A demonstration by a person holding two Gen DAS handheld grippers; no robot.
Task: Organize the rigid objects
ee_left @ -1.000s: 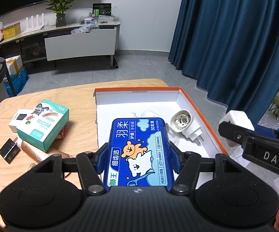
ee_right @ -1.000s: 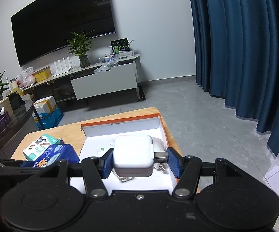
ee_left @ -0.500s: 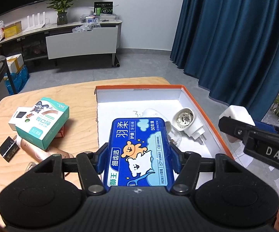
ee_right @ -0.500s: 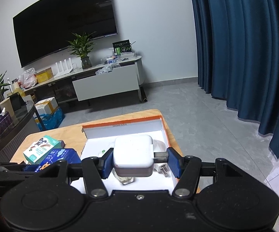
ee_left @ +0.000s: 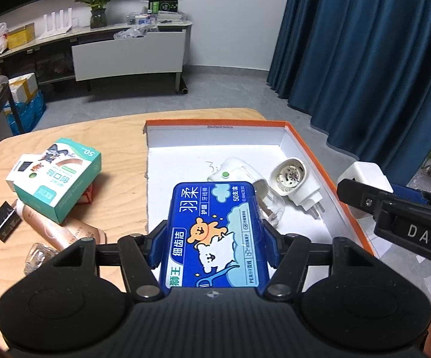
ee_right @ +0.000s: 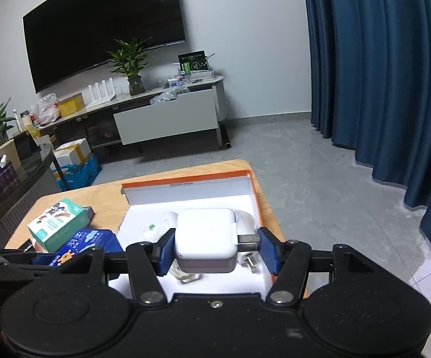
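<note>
My left gripper [ee_left: 212, 235] is shut on a blue floss-pick box [ee_left: 212, 229] with cartoon bears, held above the near part of the orange-rimmed white tray [ee_left: 313, 149]. My right gripper [ee_right: 215, 247] is shut on a white square charger [ee_right: 205, 237], its metal prongs against the right finger, held above the same tray [ee_right: 252, 191]. The charger also shows in the left wrist view [ee_left: 364, 176] past the tray's right rim. In the tray lie a white plug-in device [ee_left: 296, 182], a white device with a green dot [ee_left: 230, 173] and a clear plastic piece [ee_left: 272, 208].
On the wooden table [ee_left: 120, 137] left of the tray lie a teal box [ee_left: 57, 176], a small white box [ee_left: 21, 168], a pink tube [ee_left: 51, 226], a black packet [ee_left: 3, 220] and a clear cap [ee_left: 38, 256]. A TV stand [ee_right: 167, 116] and blue curtains [ee_right: 379, 74] stand beyond.
Both grippers have risen and drawn back a little with their objects still held, so the tray sits lower and further off in both views. Nothing on the table moved.
</note>
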